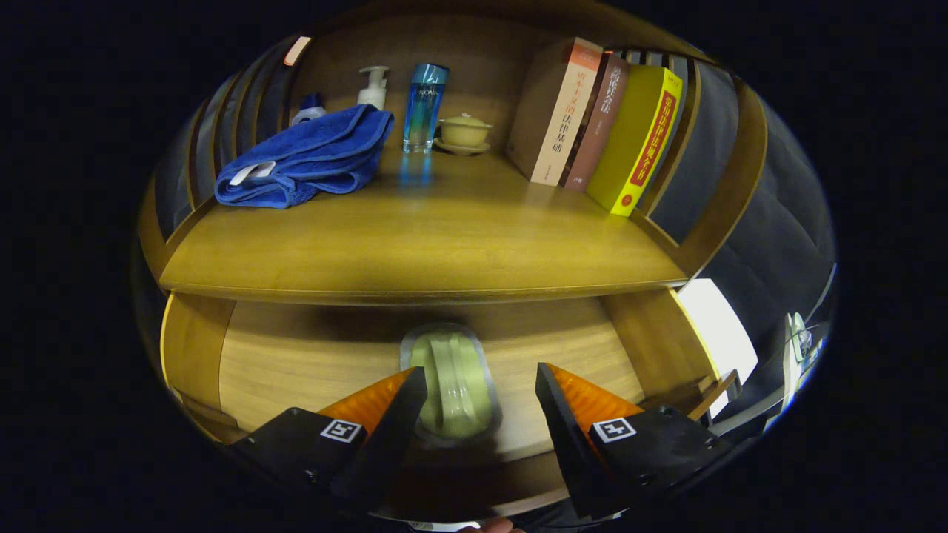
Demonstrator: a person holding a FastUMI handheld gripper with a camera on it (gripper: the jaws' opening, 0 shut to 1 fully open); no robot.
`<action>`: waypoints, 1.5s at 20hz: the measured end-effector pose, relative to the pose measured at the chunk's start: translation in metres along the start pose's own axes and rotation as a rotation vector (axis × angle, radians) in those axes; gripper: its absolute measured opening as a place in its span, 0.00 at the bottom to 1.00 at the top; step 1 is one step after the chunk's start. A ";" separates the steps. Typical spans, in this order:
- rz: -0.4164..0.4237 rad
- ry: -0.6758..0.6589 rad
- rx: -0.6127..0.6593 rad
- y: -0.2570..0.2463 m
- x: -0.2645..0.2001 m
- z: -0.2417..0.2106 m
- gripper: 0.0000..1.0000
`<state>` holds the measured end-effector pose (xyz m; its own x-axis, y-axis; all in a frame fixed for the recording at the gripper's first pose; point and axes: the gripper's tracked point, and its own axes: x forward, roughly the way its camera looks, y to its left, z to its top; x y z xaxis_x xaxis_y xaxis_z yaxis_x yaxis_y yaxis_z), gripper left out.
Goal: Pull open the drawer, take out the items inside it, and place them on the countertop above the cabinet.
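wooden drawer (296, 355) is pulled open under the countertop (415, 244). gripper (480, 381) fingers spread apart, holding nothing, pale green item in clear wrap (453, 381) lying on the drawer floor between them, nearer the left finger. countertop carries blue towel (307, 157), pump bottle (372, 87), blue bottle (424, 107), lidded cup (464, 132), three books (596, 122)

The gripper (480, 385) has two wedge-shaped fingers (396, 414), black on their inner faces and translucent orange on their outer faces; behind each finger sits a matte black block; each block carries a small square black-and-white marker on top.
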<state>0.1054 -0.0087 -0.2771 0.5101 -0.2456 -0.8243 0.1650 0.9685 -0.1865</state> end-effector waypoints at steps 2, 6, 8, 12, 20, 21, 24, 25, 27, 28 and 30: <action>0.033 0.010 0.048 0.009 0.008 -0.002 0.97; 0.033 0.052 0.033 0.011 0.015 -0.010 0.97; 0.034 0.074 0.018 0.012 0.015 -0.015 0.97; 0.021 0.094 0.010 0.013 0.018 -0.020 0.95; 0.072 0.101 0.066 0.028 0.025 -0.024 0.70; 0.071 0.097 0.048 0.027 0.025 -0.023 0.64; 0.078 0.063 0.014 0.028 0.026 -0.016 0.40; 0.081 0.067 0.018 0.029 0.025 -0.016 0.32; 0.085 0.048 0.029 0.029 0.025 -0.014 0.24; 0.088 0.045 0.030 0.028 0.024 -0.013 0.24; 0.098 0.053 0.020 0.029 0.024 -0.015 0.24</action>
<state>0.1101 0.0136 -0.3103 0.4792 -0.1470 -0.8653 0.1334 0.9866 -0.0937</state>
